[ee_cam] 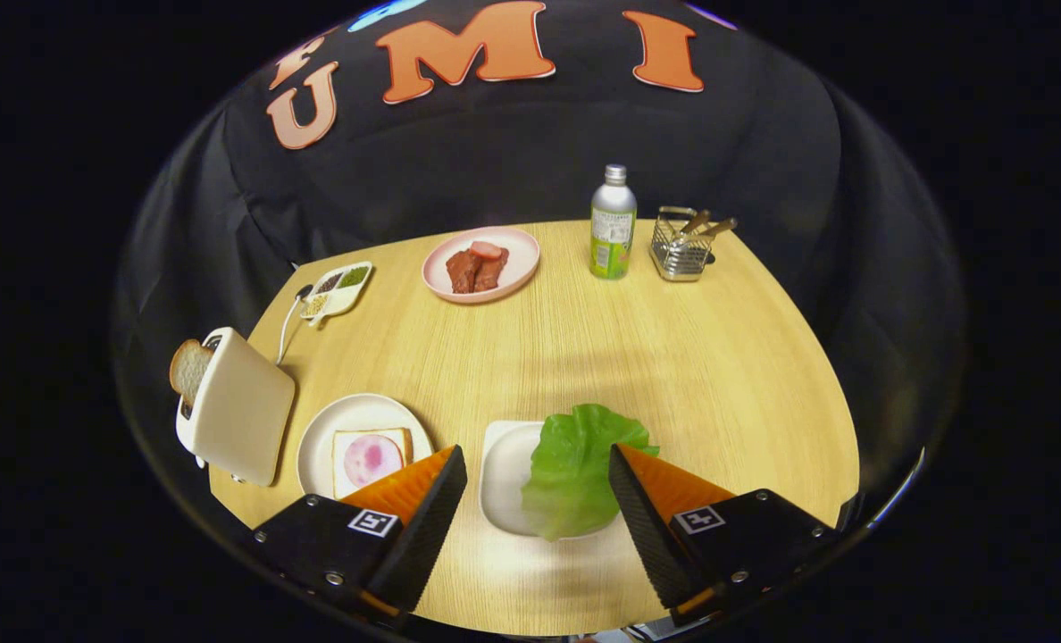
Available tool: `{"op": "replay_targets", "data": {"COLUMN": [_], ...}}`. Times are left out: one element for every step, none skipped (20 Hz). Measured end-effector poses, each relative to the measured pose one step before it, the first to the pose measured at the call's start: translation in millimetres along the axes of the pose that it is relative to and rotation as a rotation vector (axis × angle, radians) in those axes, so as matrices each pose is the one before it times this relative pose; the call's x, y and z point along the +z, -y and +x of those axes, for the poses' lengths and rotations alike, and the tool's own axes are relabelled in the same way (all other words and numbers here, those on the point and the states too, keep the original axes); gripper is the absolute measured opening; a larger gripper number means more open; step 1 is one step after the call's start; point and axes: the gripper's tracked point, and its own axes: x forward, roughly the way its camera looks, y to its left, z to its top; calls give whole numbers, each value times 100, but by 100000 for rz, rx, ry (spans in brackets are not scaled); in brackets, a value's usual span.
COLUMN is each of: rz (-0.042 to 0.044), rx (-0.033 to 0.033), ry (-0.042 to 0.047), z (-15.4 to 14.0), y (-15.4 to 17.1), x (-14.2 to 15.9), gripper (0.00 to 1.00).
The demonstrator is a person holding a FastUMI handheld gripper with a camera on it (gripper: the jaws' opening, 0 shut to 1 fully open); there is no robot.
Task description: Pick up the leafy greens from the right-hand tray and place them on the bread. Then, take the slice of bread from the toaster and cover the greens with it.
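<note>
Leafy greens (581,478), one broad lettuce-like leaf, lie on a small white square tray (505,473) on a round pale wooden table (584,348). The leaf covers the tray's right half and spills past its far and right rims, so those rims are hidden. The gripper (538,482) hovers above with its jaws spread wide; the tray and leaf sit between the two fingers, and neither finger appears to touch the leaf, though the right fingertip overlaps its edge in this view.

Left of the tray is a round white plate (321,442) holding a slice of bread (398,439) topped with a pink round of ham (371,457); the left finger hides the near corner of the slice and part of the plate. Further left stands a cream toaster (240,406) with a second slice of bread (187,368) sticking up from its slot, partly hidden by the toaster body. A white cord (288,329) runs from behind it.

Across the table are a divided condiment dish (338,289) whose contents are too small to identify, a pink plate (526,259) of brown meat pieces (475,268), a green-labelled bottle (613,223) with a silver cap, and a wire cutlery holder (680,247) with wooden handles showing.
</note>
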Motion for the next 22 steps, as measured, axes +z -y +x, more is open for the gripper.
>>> {"op": "replay_targets", "data": {"rz": [833, 37, -614, -24, 366, 1054, 2265, 2178, 1259, 323, 331, 601, 513, 529, 586, 423, 514, 48, 886, 541, 45, -489], "rx": [-335, -621, -539, -855, -414, 243, 882, 406, -749, -961, -929, -663, -944, -551, -793, -1337, -989, -1412, -1122, -1613, -1441, -1117], "ry": [-2676, -2659, -2296, -1880, -2170, -2495, -3081, -3151, -2876, -1671, -1279, -884, -485, -1216, -1313, -623, -744, -993, 1551, -112, 947, 457], "z": [463, 723, 664, 509, 671, 664, 671, 635, 674, 736, 588, 414, 476, 476, 365, 508, 379, 294, 11, 151, -178, 372], "y": [72, 225, 120, 221, 153, 59, -62, -75, 239, 333, 193, 83, 172, 122, 150, 224, 111, 308, 282, 167, 117, 51], "x": [-516, -617, -429, -279, -287, -406, -439, -599, -521, -253, -65, -92, 123, -157, -152, -105, -107, -125, 411, -81, 76, -50], "gripper": [95, 95, 94, 94, 94, 94, 94, 94, 93, 93, 92, 91, 90, 90, 89, 89, 88, 87, 84, 79, 75, 72]}}
